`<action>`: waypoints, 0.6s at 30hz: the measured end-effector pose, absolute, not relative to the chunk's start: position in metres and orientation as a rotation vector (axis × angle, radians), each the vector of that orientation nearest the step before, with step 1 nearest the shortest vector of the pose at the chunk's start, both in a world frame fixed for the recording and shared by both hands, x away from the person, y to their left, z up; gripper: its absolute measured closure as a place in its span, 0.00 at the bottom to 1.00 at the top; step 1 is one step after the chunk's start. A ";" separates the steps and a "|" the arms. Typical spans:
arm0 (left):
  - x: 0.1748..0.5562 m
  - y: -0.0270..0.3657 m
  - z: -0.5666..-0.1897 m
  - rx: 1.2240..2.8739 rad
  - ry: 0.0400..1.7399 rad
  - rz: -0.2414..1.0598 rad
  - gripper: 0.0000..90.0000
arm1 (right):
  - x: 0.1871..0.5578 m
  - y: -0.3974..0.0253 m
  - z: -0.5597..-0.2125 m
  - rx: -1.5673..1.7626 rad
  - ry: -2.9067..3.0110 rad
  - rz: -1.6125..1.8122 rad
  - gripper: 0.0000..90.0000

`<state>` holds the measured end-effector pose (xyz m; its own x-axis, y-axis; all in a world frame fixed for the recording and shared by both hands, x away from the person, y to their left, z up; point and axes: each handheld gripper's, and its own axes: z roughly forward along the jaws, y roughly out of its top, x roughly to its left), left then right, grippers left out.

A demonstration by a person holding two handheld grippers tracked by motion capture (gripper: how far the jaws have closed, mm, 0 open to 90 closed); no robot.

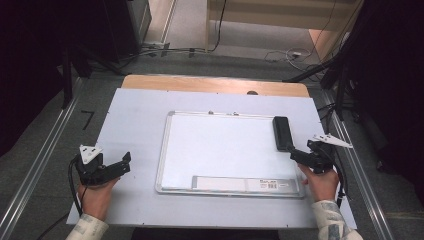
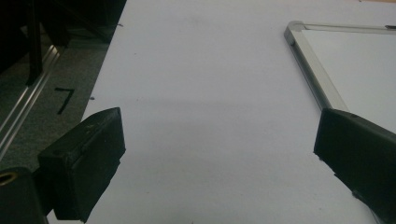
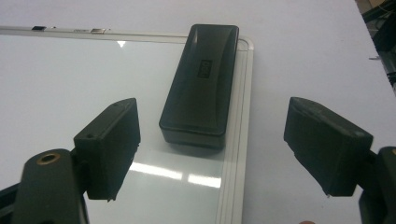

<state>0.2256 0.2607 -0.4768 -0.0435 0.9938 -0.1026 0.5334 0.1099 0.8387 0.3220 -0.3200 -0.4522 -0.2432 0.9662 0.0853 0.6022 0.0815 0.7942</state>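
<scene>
Right gripper view showed your right gripper point(image 3: 212, 154) with its jaws spread wide and nothing between them. Just beyond the jaws lay the black eraser point(image 3: 201, 79), resting flat on the right edge of the whiteboard point(image 3: 70, 88), partly over the silver frame. Its long axis ran away from you, almost in line with the gripper's reach, so the near short end faced the jaws and the gap between them looked wider than the eraser. In the high view your right hand point(image 1: 320, 182) sat at the board's near right corner, with the eraser point(image 1: 282, 133) directly ahead and slightly left of the gripper. Your left gripper point(image 1: 122, 162) rested well apart from it, on the pale table cover point(image 1: 135, 110) left of the board, jaws also wide open and empty. The right hand was clearly the nearer one. Farther along the board's top edge, small fittings showed, perhaps hanging clips; they were too small to tell.
</scene>
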 end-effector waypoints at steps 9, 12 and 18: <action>0.226 0.264 -0.477 1.509 1.674 0.813 0.03 | 0.310 -0.331 -0.450 1.539 1.871 1.020 0.19; 0.227 0.265 -0.477 1.507 1.680 0.812 0.03 | 0.306 -0.335 -0.449 1.529 1.862 1.021 0.19; 0.227 0.267 -0.477 1.502 1.685 0.814 0.03 | 0.299 -0.344 -0.449 1.540 1.847 1.020 0.19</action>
<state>0.2265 0.2675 -0.4770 -0.0562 0.9928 -0.1059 0.5345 0.1195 0.8367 0.2986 -0.3439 -0.4494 -0.2156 0.9738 0.0719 0.5792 0.0683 0.8123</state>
